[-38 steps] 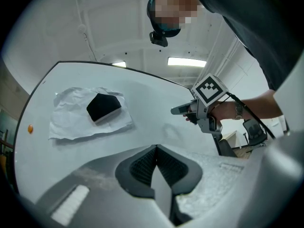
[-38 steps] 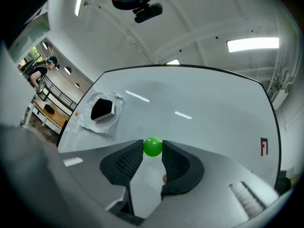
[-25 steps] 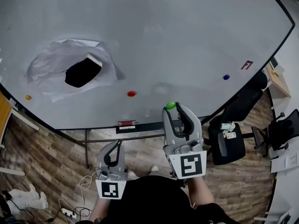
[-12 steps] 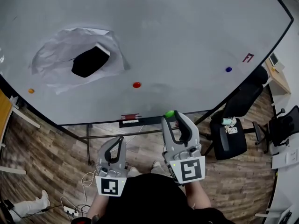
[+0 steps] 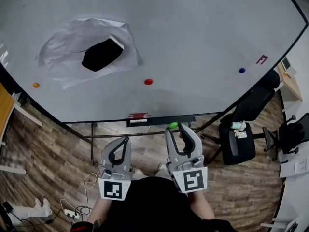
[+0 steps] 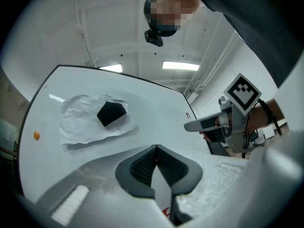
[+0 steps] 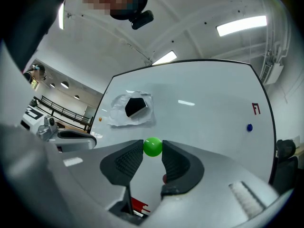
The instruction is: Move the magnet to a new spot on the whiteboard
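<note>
The right gripper (image 7: 152, 149) pinches the green magnet (image 7: 152, 147) between the very tips of its jaws, one pad on each side. This looks like a light grip chosen so the magnet's flat face stays free to meet the board. The left gripper (image 6: 156, 147) has its jaws pressed together on nothing; it probably just waits, since one gripper is enough for the job.

Beyond the right jaws lies the whiteboard (image 7: 204, 108). A crumpled sheet of paper (image 7: 118, 113) sits ahead and to the left, and a blue magnet (image 7: 249, 127) far to the right.

The right gripper view shows both pads on the magnet, which the head view does not. Only the head view shows the magnet held below the board's lower edge, apart from the surface, with a red magnet (image 5: 148, 81) ahead of the jaws.
</note>
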`<state>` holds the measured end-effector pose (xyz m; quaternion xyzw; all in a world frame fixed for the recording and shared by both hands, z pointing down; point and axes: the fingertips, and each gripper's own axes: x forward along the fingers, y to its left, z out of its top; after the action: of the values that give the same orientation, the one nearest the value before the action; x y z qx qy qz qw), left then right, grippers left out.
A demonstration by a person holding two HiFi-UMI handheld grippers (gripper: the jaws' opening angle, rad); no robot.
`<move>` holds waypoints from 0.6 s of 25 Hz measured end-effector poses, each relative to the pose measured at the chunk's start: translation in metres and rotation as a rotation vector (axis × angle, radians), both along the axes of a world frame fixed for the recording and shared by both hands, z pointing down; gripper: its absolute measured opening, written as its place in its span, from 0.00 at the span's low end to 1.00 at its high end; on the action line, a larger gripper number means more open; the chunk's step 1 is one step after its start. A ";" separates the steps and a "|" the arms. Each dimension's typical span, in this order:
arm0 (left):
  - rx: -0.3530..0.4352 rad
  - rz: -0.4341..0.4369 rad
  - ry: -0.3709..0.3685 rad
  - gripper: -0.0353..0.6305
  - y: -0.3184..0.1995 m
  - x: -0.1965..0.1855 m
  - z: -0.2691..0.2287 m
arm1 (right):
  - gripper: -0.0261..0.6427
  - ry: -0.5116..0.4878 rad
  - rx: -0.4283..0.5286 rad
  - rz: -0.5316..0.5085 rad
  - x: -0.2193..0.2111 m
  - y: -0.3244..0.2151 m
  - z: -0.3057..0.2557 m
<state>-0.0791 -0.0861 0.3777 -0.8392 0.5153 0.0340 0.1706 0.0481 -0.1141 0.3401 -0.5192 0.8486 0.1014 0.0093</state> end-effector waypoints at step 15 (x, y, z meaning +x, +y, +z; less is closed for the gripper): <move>-0.018 -0.004 0.040 0.06 -0.004 -0.004 0.002 | 0.23 0.005 -0.006 -0.068 -0.022 0.019 0.022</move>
<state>-0.0834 -0.0902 0.3801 -0.8387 0.5207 0.0458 0.1529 0.0264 -0.0946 0.3625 -0.4900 0.8659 0.1000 0.0090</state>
